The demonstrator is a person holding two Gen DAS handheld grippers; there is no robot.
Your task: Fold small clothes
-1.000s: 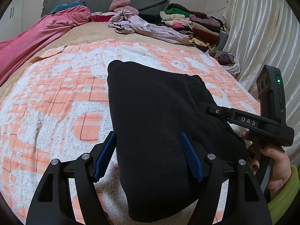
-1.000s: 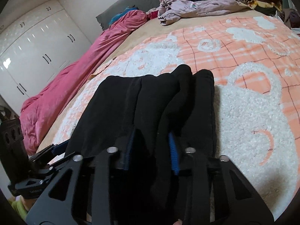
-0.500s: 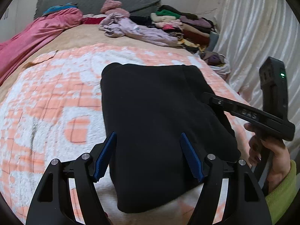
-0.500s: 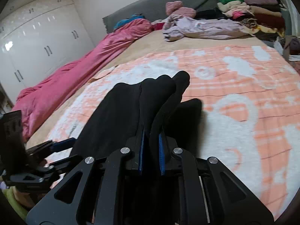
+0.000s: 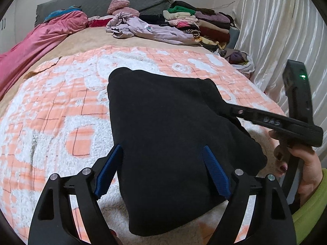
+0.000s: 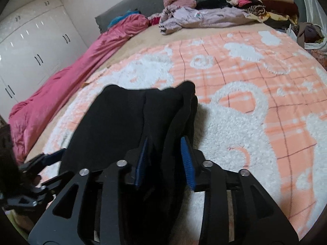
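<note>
A black folded garment [image 5: 173, 134] lies on the orange and white blanket [image 5: 61, 106]. My left gripper [image 5: 163, 173] is open, its blue pads on either side of the garment's near end. My right gripper [image 6: 164, 161] stands partly open around the garment's [image 6: 122, 126] thick right edge fold, which lies between the blue pads. In the left wrist view the right gripper [image 5: 229, 110] reaches in from the right onto the garment's edge.
A pink quilt [image 5: 34, 40] lies along the left of the bed. A lilac garment [image 5: 147, 30] and a stack of folded clothes [image 5: 204, 24] sit at the back. A white curtain [image 5: 276, 30] hangs at the right. White wardrobes [image 6: 26, 47] stand at the left.
My right gripper was shut on the garment's edge fold half a second ago and has now opened partway. The left gripper stays open over the garment's near end.
</note>
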